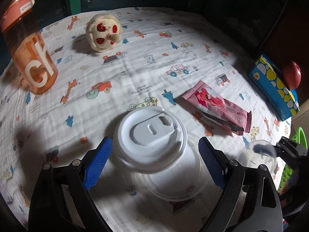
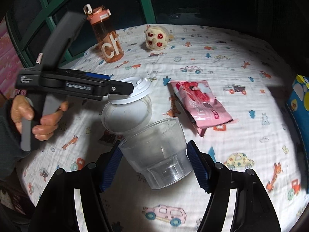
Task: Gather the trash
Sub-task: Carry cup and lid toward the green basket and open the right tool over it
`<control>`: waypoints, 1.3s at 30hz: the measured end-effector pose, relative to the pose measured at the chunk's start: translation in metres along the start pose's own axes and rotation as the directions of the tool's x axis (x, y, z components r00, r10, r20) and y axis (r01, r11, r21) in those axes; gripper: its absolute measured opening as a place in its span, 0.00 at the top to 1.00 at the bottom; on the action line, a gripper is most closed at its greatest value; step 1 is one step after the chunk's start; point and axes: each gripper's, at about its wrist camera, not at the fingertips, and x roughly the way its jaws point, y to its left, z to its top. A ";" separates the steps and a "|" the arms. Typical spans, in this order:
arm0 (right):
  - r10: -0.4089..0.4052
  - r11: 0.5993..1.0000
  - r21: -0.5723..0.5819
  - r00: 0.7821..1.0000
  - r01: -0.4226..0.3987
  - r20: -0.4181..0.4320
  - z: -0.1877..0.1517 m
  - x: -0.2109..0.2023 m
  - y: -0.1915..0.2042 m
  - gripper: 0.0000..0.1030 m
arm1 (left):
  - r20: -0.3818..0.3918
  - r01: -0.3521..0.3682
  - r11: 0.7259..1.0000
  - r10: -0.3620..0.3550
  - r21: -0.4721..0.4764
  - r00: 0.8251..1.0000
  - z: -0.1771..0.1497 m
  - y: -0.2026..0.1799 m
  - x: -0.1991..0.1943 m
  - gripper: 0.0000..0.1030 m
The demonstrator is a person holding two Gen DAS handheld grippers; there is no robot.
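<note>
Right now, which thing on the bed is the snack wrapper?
Start at the white cloth printed with little cars. Near its middle stand two clear plastic cups, one with a white lid. Just right of them lies the snack wrapper: flat, pink and crinkly, the only pink packet there.

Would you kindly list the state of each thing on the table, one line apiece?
Lidded cup: on its side, white lid on, between the open left gripper fingers.
Clear cup: empty, tilted, held in the right gripper.
Pink wrapper: lying flat, one end torn open.
Orange bottle: upright, cap shut.
Plush toy: resting untouched.
Blue box: at the table's edge.
</note>
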 end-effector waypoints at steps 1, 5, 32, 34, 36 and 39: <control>0.000 1.000 0.006 1.000 0.000 0.006 -0.002 -0.004 -0.001 0.36 | 0.000 -0.010 1.000 0.010 0.001 1.000 0.001 0.000 0.002 0.13; -0.003 1.000 0.028 1.000 0.002 0.023 -0.007 -0.015 -0.005 0.36 | 0.000 -0.016 1.000 0.016 0.003 1.000 0.005 0.002 0.008 0.13; -0.015 0.992 0.129 0.998 0.007 0.060 -0.026 -0.037 -0.018 0.36 | 0.034 -0.012 0.999 0.013 -0.032 0.999 -0.001 0.004 0.011 0.24; -0.021 0.990 0.139 0.998 0.011 0.064 -0.028 -0.042 -0.019 0.36 | 0.037 -0.013 0.999 0.014 -0.033 0.999 -0.002 0.002 0.006 0.24; -0.031 0.989 0.147 0.997 0.020 0.074 -0.031 -0.050 -0.019 0.36 | 0.050 -0.009 0.999 0.011 -0.035 0.999 -0.004 0.000 -0.002 0.24; -0.046 0.986 0.162 0.995 0.031 0.089 -0.037 -0.063 -0.020 0.36 | 0.064 -0.001 1.000 0.003 -0.029 0.998 -0.008 -0.009 -0.015 0.24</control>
